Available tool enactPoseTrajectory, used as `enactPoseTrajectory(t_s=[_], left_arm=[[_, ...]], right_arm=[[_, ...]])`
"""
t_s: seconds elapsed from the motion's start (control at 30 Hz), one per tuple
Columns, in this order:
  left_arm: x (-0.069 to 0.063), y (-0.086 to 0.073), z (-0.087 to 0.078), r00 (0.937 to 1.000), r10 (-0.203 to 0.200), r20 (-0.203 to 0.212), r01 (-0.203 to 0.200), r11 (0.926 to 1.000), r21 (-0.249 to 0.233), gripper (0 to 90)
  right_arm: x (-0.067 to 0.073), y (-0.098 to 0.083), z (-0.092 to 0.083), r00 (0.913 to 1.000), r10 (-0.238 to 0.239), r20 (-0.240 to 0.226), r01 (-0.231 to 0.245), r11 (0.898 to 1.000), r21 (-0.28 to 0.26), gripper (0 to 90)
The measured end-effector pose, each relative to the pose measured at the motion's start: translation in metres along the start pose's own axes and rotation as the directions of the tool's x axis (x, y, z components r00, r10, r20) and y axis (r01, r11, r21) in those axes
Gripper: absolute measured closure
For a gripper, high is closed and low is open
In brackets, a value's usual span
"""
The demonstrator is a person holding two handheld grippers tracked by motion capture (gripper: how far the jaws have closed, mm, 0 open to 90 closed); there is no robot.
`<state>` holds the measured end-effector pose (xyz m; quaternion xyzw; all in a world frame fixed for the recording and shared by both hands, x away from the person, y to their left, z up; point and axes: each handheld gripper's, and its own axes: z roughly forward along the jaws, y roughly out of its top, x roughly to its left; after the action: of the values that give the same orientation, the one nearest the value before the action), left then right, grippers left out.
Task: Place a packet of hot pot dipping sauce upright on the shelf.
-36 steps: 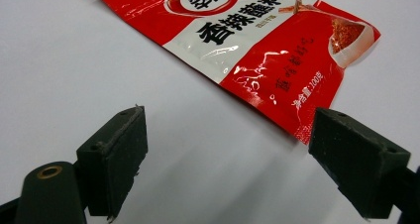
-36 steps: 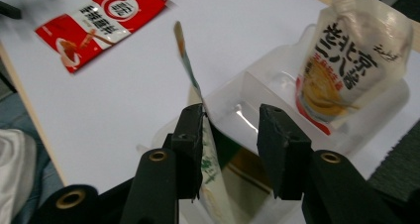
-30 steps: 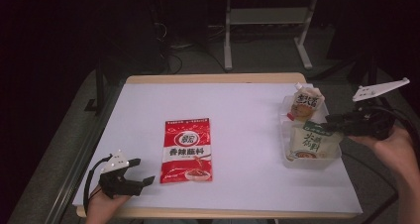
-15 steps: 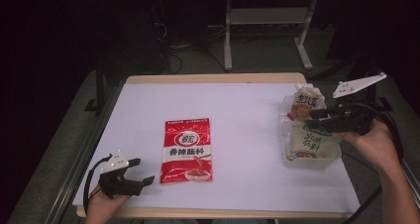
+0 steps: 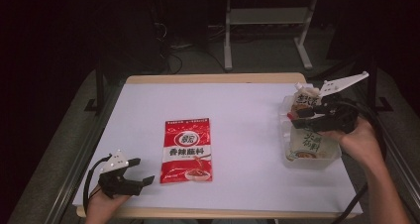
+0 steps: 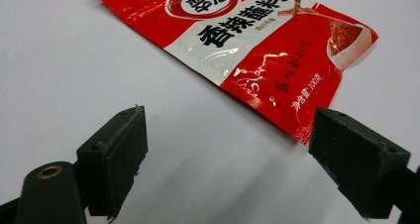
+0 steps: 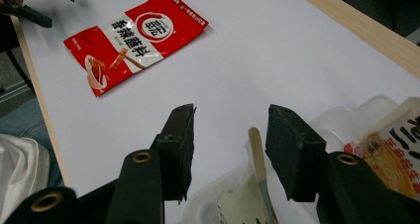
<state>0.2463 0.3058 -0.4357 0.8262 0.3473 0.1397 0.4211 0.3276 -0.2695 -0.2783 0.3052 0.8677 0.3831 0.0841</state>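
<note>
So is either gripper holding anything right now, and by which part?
Nothing held: the left gripper and right gripper are both open and empty.

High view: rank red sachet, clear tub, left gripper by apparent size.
1. Red sachet and clear tub look about alike; the right gripper hides part of the tub, so no ranking between them.
2. Left gripper, smallest.

Bright table, dark surroundings, perhaps slightly soft
</note>
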Motion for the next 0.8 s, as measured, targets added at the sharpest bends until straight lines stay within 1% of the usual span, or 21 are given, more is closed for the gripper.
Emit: enactPoseTrajectory(t_s=[0.17, 0.2, 0.23, 0.3, 0.33, 0.43, 0.47, 0.53, 0.6, 0.63, 0.67, 0.73, 0.8], left_arm=[[-0.001, 0.000, 0.000, 1.0000, 0.000, -0.001, 0.000, 1.0000, -0.001, 15.1], [-0.001, 0.000, 0.000, 1.0000, -0.001, -0.001, 0.001, 1.0000, -0.001, 15.1], [-0.001, 0.000, 0.000, 1.0000, -0.003, 0.002, 0.003, 1.0000, -0.002, 15.2], [0.000, 0.000, 0.000, 1.0000, -0.003, 0.001, 0.003, 1.0000, -0.002, 15.2], [0.000, -0.001, 0.000, 1.0000, -0.007, 0.001, 0.007, 1.0000, -0.004, 15.2], [0.000, -0.001, 0.000, 1.0000, -0.005, 0.002, 0.005, 1.0000, -0.004, 15.1], [0.000, -0.001, 0.000, 1.0000, -0.005, 0.004, 0.005, 1.0000, -0.001, 15.1], [0.001, -0.001, 0.000, 1.0000, -0.002, 0.005, 0.002, 1.0000, -0.002, 15.2], [0.001, 0.000, 0.001, 1.0000, -0.004, 0.008, 0.004, 1.0000, -0.002, 15.2], [0.001, 0.000, 0.001, 1.0000, -0.004, 0.008, 0.004, 1.0000, -0.002, 15.1], [0.001, 0.000, 0.001, 1.0000, 0.000, 0.009, 0.000, 1.0000, -0.003, 15.1], [0.001, 0.000, 0.001, 1.0000, 0.000, 0.009, 0.000, 1.0000, -0.002, 15.1], [0.001, 0.000, 0.000, 0.9999, -0.007, 0.007, 0.007, 0.9999, -0.008, 15.2]], right_arm=[[0.003, 0.006, 0.004, 1.0000, -0.007, -0.006, 0.007, 1.000, -0.001, 50.9], [0.005, 0.007, 0.004, 1.0000, 0.001, -0.008, -0.001, 1.000, 0.002, 50.6], [0.006, 0.010, 0.007, 0.9999, -0.012, -0.012, 0.012, 1.000, -0.006, 50.2], [0.008, 0.012, 0.008, 0.9998, -0.010, -0.015, 0.010, 1.000, -0.004, 49.7], [0.010, 0.014, 0.011, 0.9997, -0.020, -0.016, 0.020, 1.000, -0.005, 48.6], [0.013, 0.017, 0.013, 0.9996, -0.013, -0.024, 0.013, 1.000, 0.002, 48.1], [0.014, 0.019, 0.016, 0.9994, -0.021, -0.028, 0.021, 1.000, -0.002, 47.2], [0.015, 0.020, 0.017, 0.9993, -0.021, -0.032, 0.021, 1.000, 0.000, 46.7], [0.019, 0.023, 0.023, 0.9989, -0.019, -0.044, 0.019, 1.000, 0.000, 45.6], [0.019, 0.023, 0.023, 0.9989, -0.019, -0.044, 0.019, 1.000, 0.000, 45.6], [0.020, 0.025, 0.027, 0.9984, -0.026, -0.049, 0.026, 1.000, 0.002, 44.7], [0.022, 0.026, 0.029, 0.9983, -0.023, -0.053, 0.023, 1.000, 0.005, 44.4], [0.025, 0.030, 0.033, 0.9977, -0.029, -0.062, 0.029, 1.000, 0.001, 43.8]])
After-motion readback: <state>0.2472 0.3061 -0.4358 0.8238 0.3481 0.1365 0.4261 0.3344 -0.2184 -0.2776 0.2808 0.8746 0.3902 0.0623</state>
